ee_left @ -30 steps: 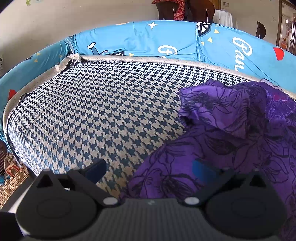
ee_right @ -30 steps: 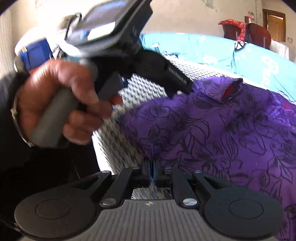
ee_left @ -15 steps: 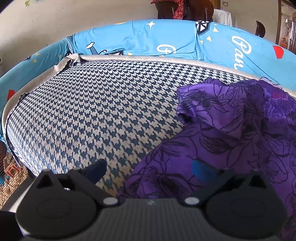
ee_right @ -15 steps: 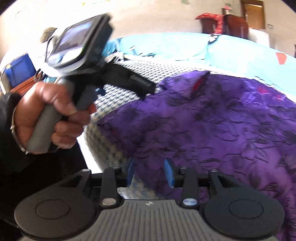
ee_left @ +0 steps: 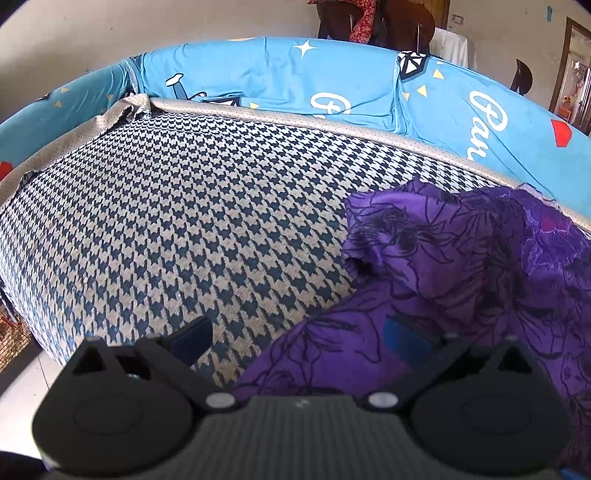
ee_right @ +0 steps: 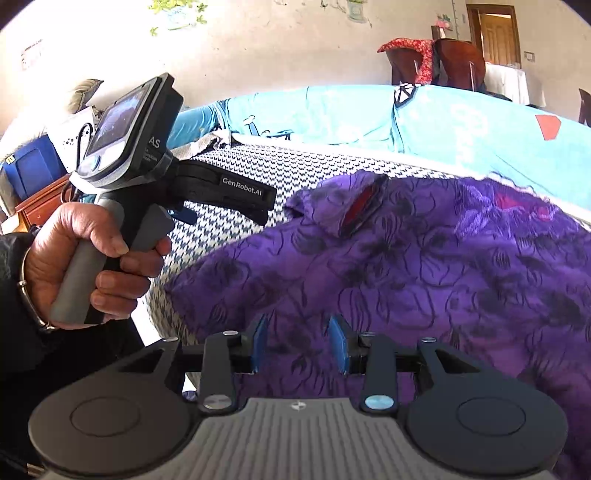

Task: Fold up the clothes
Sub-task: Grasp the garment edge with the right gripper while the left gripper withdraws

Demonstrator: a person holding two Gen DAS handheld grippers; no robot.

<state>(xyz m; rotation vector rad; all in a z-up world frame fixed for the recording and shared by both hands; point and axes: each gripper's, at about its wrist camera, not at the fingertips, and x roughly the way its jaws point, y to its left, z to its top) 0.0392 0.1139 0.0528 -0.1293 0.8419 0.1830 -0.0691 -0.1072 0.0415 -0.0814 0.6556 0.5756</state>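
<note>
Both tools gape: left tool (ee_left: 297, 334), right tool (ee_right: 300, 341), over purple garment (ee_right: 424, 273) on houndstooth cushion (ee_left: 184, 221).

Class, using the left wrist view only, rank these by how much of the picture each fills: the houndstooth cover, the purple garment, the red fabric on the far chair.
1. Houndstooth cover, largest.
2. Purple garment, nearer the camera, so its true size is unsure.
3. Red fabric, smallest, but far away.
</note>
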